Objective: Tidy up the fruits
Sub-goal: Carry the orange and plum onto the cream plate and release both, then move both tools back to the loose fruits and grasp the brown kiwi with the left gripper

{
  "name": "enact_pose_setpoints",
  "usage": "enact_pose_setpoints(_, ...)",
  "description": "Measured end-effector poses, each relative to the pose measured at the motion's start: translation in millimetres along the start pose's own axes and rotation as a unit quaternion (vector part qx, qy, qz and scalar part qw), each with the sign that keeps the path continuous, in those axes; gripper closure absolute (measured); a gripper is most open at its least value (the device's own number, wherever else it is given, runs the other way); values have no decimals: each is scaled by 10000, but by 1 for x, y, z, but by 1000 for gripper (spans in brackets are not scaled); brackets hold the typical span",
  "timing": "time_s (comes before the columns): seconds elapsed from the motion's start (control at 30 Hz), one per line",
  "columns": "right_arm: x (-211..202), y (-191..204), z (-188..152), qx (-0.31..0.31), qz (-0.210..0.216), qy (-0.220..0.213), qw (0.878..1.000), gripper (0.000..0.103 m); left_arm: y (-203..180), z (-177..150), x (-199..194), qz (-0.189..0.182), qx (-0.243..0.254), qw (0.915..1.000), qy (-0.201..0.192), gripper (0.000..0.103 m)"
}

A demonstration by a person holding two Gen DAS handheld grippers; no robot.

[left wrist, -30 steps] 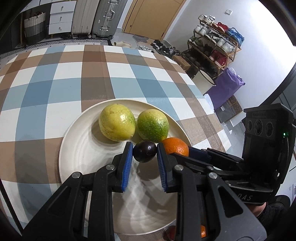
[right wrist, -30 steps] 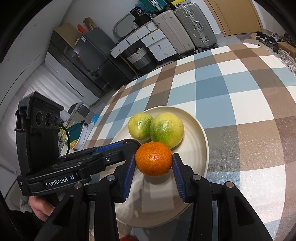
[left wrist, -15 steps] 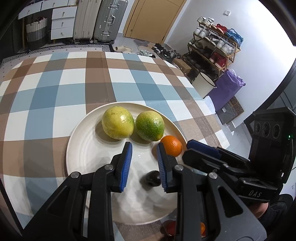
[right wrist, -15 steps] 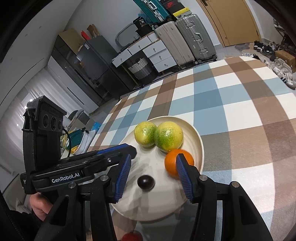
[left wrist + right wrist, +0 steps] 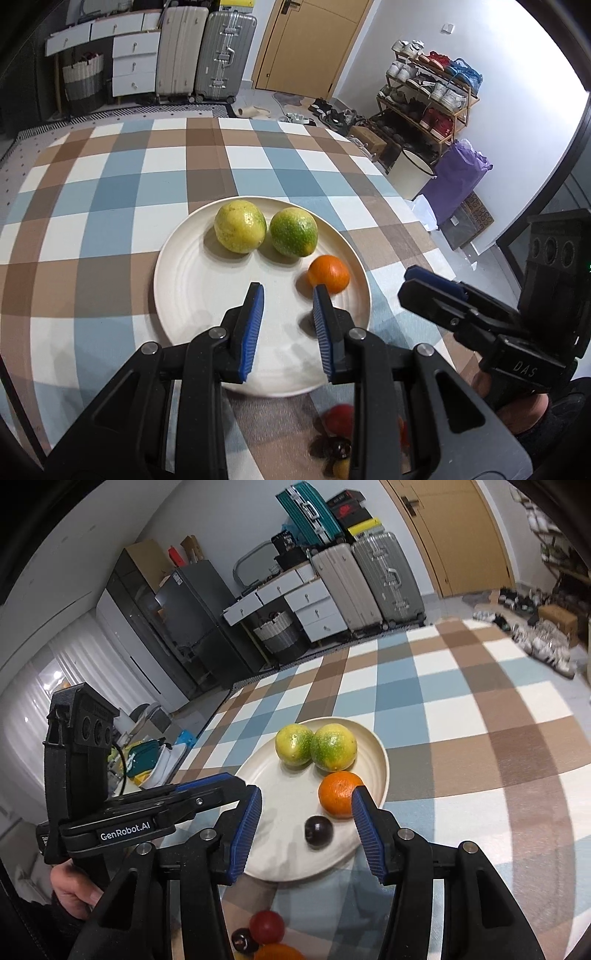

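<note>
Now that both drops are done, the left gripper [image 5: 286, 317] and right gripper [image 5: 306, 825] hang apart and empty, pulled back; orange [image 5: 340, 794] and dark plum [image 5: 319, 831] sit on the plate [image 5: 380, 760]. More fruit [image 5: 266, 926] waits nearer, on the tabletop [image 5: 480, 716].

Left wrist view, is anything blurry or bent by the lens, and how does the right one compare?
Left wrist view: the tablecloth checks bow from the fisheye, and the small fruits at the bottom edge are blurred. Right wrist view: same bowing, the plate and its fruit look sharp, and the shoes at the far right smear.
</note>
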State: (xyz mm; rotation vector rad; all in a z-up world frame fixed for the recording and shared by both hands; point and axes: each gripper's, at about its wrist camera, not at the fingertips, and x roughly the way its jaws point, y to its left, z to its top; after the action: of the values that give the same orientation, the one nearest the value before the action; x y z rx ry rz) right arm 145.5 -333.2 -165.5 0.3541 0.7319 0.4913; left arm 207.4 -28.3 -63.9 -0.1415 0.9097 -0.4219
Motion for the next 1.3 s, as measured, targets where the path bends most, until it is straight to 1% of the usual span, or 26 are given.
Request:
enact_pose_setpoints(0.2, -18, 7, -10, -116, -104, -183, 9997, 51, -9, -20, -23, 173, 79, 9997, -119, 79)
enact_pose_setpoints(0.23, -21, 8, -12, -115, -114, -206, 9997, 51, -10, -23, -25, 192, 90, 9997, -133, 78)
enact_pose_setpoints(0.3, -27, 10, -16, -130, -137, -241, 9995, 47, -13, -30, -31, 246, 106, 9995, -170, 72)
enact_pose_setpoints(0.37, -35, 11, -20, -148, -142, -330, 9992, 37, -15, -37, -37, 284, 110, 9993, -210, 63)
enact_pose_setpoints(0.4, -38, 13, -22, -168, -148, -364, 9991, 35, -16, -41, -40, 306, 114, 9992, -233, 61)
enact_pose_setpoints(0.47, -46, 17, -26, -251, -195, -454, 9985, 33, -18, -50, -46, 353, 115, 9989, -270, 53)
enact_pose_setpoints(0.5, -50, 19, -29, -285, -210, -483, 9982, 32, -19, -55, -50, 370, 96, 9989, -283, 51)
enact_pose_setpoints(0.57, -57, 22, -34, -324, -212, -526, 9979, 29, -20, -61, -55, 384, 44, 9989, -283, 39)
enact_pose_setpoints(0.6, -59, 23, -36, -331, -214, -540, 9978, 28, -22, -65, -61, 380, 31, 9988, -316, 36)
enact_pose_setpoints(0.67, -68, 25, -42, -335, -216, -613, 9973, 21, -23, -70, -69, 443, 26, 9982, -405, 24)
enact_pose_setpoints(0.73, -76, 28, -47, -358, -229, -687, 9967, 17, -25, -76, -80, 501, 26, 9974, -512, 22)
enact_pose_setpoints(0.87, -87, 34, -55, -428, -230, -733, 9961, 17, -26, -89, -93, 597, 6, 9969, -513, 21)
enact_pose_setpoints(1.0, -98, 40, -67, -529, -268, -737, 9955, 17, -26, -102, -102, 697, -48, 9963, -494, 19)
enact_pose_setpoints(1.13, -109, 42, -78, -506, -323, -768, 9952, 13, -30, -115, -112, 672, -89, 9966, -464, 15)
enact_pose_setpoints(1.2, -111, 44, -82, -466, -370, -695, 9958, 13, -33, -122, -117, 662, -64, 9966, -491, 12)
enact_pose_setpoints(1.27, -115, 48, -87, -495, -411, -635, 9959, 13, -36, -128, -120, 663, -53, 9965, -511, 3)
enact_pose_setpoints(1.3, -116, 51, -91, -538, -432, -621, 9957, 13, -37, -133, -121, 655, -68, 9965, -514, 2)
